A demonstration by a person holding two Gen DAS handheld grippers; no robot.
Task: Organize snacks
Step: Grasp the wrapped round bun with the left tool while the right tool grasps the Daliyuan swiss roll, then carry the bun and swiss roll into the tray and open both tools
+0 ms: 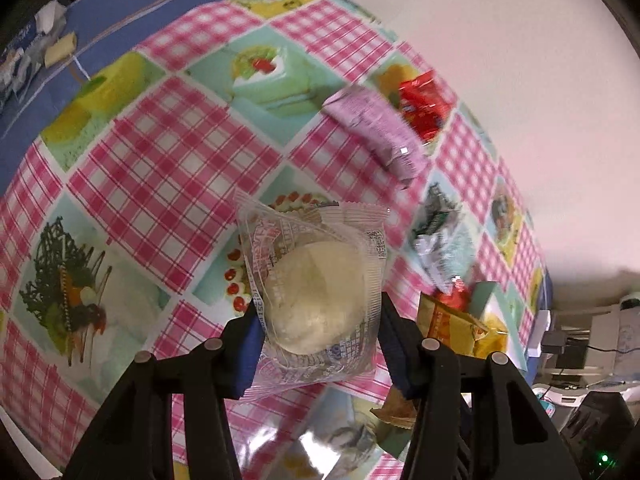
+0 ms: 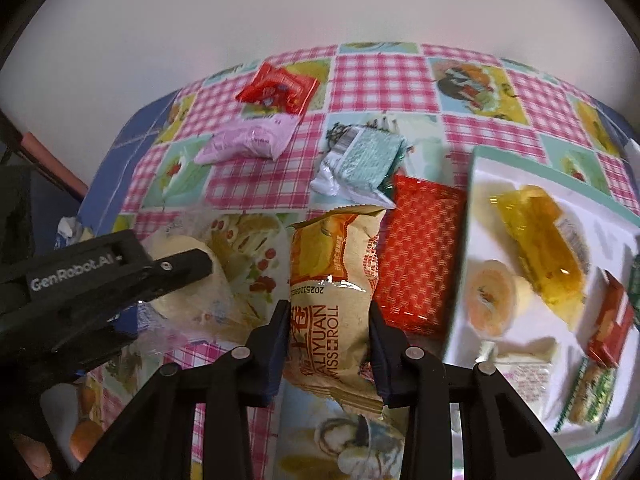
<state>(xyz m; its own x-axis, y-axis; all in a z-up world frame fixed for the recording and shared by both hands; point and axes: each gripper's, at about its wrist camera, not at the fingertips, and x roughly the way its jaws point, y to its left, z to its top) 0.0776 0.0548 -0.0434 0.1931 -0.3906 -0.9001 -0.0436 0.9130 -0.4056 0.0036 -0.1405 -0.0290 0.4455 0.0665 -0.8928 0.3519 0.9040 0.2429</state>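
Right wrist view: a table covered by a pink-checked oilcloth with cake pictures [image 2: 380,76] fills the frame. A white rectangular tray with a pale green rim [image 2: 476,208] sits at the right, already holding a clear yellow packet [image 2: 540,240], a round orange-and-cream sweet [image 2: 490,298], a small red-and-white packet [image 2: 610,326] and a green-printed wafer packet [image 2: 592,394]. Just beside the tray's left edge lies a red checked foil packet [image 2: 420,256]. The right gripper [image 2: 328,344] is clamped on a beige and orange Swiss-roll wrapper [image 2: 332,280], both blue pads pressing its sides. Farther back lie a pale green and silver packet [image 2: 360,164], a lilac packet [image 2: 252,140] and a red sweet packet [image 2: 280,88], the last two touching.

Left wrist view: the left gripper [image 1: 320,344] is clamped on a clear plastic packet holding a round cream bun [image 1: 316,292]; the pads press the packet's lower sides, and it appears raised off the cloth. The lilac and red packets lie well beyond it. A blue cloth [image 1: 132,4] covers the far end, with small wrapped items too blurred to identify.
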